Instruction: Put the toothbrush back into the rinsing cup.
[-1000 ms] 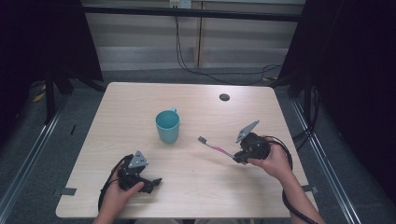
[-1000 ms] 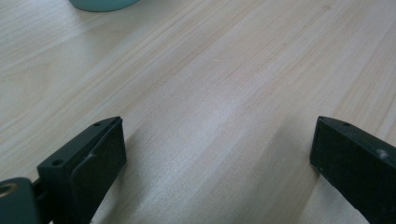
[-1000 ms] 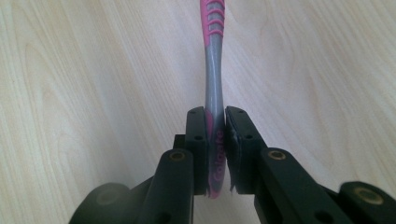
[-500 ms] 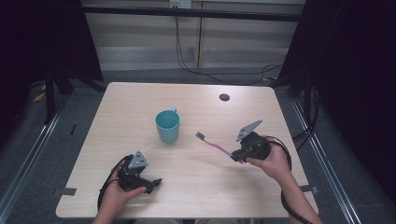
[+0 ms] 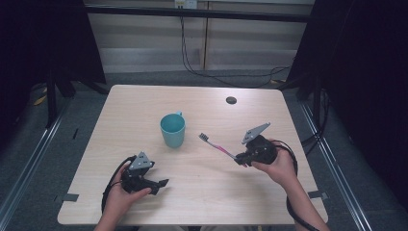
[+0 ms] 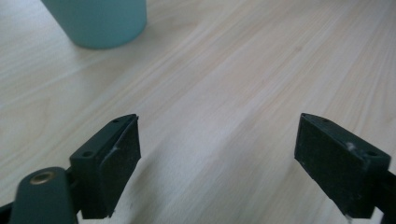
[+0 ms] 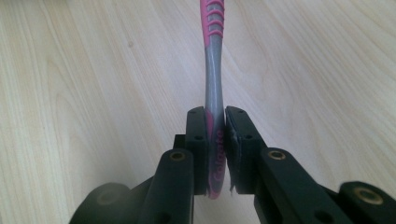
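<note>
Toothbrush (image 5: 217, 146) sits clamped by its handle end in my right gripper (image 5: 239, 159), pads tight on both sides in the right gripper view, bristle head aimed up-left toward the teal cup (image 5: 172, 130). Since a second ago the brush head has crept closer to the cup and looks lifted off the table (image 5: 269, 115); my guess is it goes into the cup next. My left gripper (image 5: 162, 183) rests near the table's front edge, jaws apart with nothing between them, and they have just been closing a little. Cup stands upright, untouched.
</note>
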{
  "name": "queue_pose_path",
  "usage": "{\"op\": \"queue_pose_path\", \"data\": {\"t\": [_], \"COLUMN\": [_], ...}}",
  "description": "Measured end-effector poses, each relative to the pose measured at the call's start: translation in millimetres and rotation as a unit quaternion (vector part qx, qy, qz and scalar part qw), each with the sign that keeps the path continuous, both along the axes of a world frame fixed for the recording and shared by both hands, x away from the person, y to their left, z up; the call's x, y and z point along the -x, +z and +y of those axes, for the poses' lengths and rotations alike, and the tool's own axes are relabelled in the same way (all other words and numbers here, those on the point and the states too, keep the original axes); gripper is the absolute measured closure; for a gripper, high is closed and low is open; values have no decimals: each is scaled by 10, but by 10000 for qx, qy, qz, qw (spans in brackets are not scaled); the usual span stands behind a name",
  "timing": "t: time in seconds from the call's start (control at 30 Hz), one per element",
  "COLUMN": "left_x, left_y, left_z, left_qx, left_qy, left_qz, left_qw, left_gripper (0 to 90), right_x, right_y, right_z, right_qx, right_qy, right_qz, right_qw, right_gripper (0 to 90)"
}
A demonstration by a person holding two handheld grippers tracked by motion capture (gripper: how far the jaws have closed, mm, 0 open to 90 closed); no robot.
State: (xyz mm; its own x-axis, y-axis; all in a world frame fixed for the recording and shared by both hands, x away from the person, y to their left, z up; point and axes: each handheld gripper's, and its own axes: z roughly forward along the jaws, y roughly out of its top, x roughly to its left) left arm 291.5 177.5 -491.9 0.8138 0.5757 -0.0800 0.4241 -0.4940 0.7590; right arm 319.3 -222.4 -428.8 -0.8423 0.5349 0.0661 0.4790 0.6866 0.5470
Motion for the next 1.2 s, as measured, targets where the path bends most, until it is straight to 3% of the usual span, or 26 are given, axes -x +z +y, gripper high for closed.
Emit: {"op": "queue_pose_path", "data": {"t": [0.13, 0.5, 0.83, 1.0, 1.2], "left_x": [-43, -127, -218, -250, -277], "left_y": [64, 147, 284, 291, 310], "left_z": [-16, -132, -289, -337, -366], "left_qx": [344, 564, 1082, 1202, 1235], "left_qy": [10, 23, 37, 46, 72], "left_qz": [119, 293, 476, 556, 574], "left_qw": [9993, 9980, 9930, 9912, 9907], "left_gripper": [154, 151, 151, 152, 155], "right_x": [-4, -8, -18, -20, -16], "right_y": [22, 78, 112, 124, 112], "right_z": [31, 153, 251, 298, 347], "right_qx": [-101, -228, -425, -458, -469], "right_qy": [-2, 35, 60, 95, 109], "right_qz": [-98, -201, -296, -297, -278], "right_qw": [9999, 9995, 9986, 9985, 9985], "right_gripper": [804, 804, 804, 804, 804]}}
